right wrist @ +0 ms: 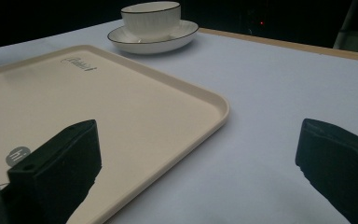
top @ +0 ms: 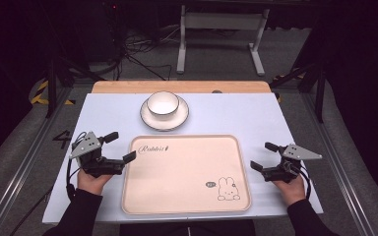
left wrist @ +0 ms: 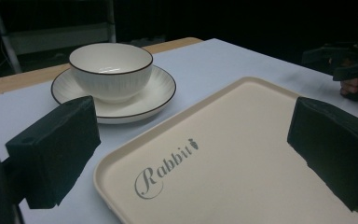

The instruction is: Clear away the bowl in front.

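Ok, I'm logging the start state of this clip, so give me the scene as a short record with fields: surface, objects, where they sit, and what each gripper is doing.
surface: pale table with a wooden strip along its far edge
tray: cream tray, bare inside, "Rabbit" lettering and a rabbit drawing printed on it, at the near centre
bowl: white bowl with a dark rim, upright on the saucer, beyond the tray
left gripper: open, holding nothing, left of the tray
right gripper: open, holding nothing, right of the tray

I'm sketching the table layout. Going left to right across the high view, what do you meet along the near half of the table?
Left gripper → beige tray → rabbit drawing on the tray → right gripper.
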Motion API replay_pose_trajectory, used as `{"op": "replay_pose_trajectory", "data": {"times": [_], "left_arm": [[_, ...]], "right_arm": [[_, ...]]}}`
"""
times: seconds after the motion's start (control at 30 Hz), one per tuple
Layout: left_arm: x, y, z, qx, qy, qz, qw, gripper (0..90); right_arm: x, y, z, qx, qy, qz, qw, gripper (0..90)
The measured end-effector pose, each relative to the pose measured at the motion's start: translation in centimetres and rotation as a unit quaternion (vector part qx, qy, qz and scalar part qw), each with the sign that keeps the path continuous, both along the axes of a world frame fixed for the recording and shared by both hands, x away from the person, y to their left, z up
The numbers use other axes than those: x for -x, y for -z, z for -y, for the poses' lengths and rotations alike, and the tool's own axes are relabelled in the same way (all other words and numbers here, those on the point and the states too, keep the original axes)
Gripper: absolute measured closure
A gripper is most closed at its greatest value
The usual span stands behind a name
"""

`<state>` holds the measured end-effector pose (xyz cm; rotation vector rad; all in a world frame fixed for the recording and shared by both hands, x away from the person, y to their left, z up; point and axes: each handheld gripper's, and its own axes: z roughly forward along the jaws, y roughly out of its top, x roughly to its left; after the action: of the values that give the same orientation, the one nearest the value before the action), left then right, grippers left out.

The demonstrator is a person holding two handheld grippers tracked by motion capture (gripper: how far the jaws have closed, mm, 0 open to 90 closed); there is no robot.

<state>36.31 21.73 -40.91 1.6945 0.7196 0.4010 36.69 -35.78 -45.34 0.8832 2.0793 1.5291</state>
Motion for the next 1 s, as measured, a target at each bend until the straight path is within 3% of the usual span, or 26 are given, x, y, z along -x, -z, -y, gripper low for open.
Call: {"op": "replay_pose_trajectory", "data": {"times": [0.13,0.2,0.27,0.63,1.0], "left_arm": [[0.1,-0.5,0.2,0.001,0.001,0.004,1.0000,2.9],[0.2,-0.9,0.3,0.018,-0.001,-0.003,0.9998,2.9],[0.2,-1.3,0.3,0.026,0.000,0.003,0.9996,3.0],[-0.1,-2.1,1.1,0.007,0.003,0.020,0.9998,2.7],[-2.0,-3.0,1.9,0.012,0.011,0.005,0.9998,2.4]], "right_arm": [[0.0,0.0,0.0,0.000,0.000,0.000,1.0000,0.6],[0.0,0.0,0.0,0.000,0.000,0.000,1.0000,0.5],[0.0,0.0,0.0,0.000,0.000,0.000,1.0000,0.5],[0.0,0.0,0.0,0.000,0.000,0.000,1.0000,0.5],[0.0,0.0,0.1,-0.001,0.000,0.001,1.0000,0.5]]}}
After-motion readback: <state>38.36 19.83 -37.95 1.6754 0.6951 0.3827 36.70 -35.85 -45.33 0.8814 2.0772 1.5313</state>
